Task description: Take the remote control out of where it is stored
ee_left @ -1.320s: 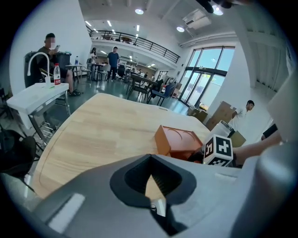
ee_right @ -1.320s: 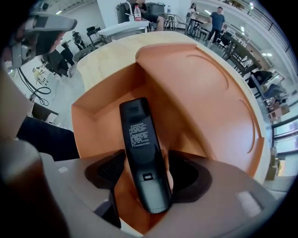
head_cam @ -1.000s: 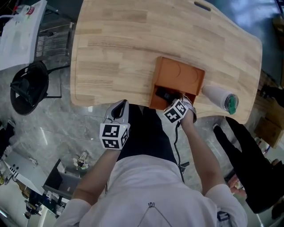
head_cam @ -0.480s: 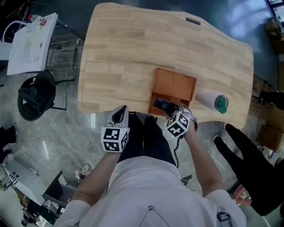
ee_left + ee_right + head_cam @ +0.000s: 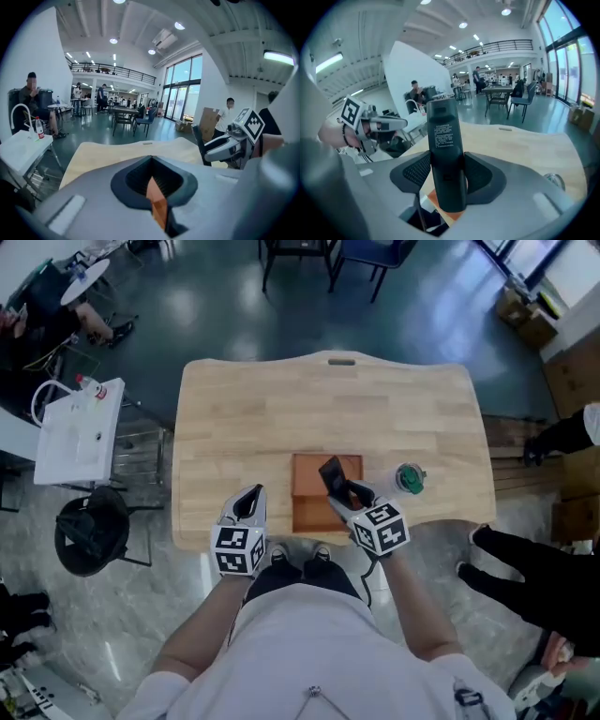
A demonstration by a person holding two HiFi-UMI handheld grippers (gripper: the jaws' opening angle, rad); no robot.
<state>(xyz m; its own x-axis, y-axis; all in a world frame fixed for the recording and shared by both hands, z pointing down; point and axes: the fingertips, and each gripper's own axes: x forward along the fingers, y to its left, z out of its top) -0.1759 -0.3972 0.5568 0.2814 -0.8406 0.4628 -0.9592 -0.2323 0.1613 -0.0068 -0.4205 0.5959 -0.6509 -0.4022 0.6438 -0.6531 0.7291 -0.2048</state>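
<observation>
The black remote control (image 5: 331,474) stands tilted above the orange box (image 5: 307,486) near the table's front edge, held clear of it. My right gripper (image 5: 345,493) is shut on the remote's lower part; in the right gripper view the remote (image 5: 446,154) stands upright between the dark pads (image 5: 485,176) with its printed back facing the camera. My left gripper (image 5: 251,498) hovers at the front edge, left of the box, shut with nothing in it. The left gripper view shows only a thin orange sliver through its narrow jaw gap (image 5: 157,201).
A cup with a green lid (image 5: 409,478) stands right of the box on the wooden table (image 5: 244,418). A white unit (image 5: 80,432) and a black stool (image 5: 89,535) stand at the left. A person in black (image 5: 534,587) is at the right.
Both grippers have risen. The right one has lifted the remote up out of the orange box's front end, turning it upright. The head view now shows the whole table from higher up.
</observation>
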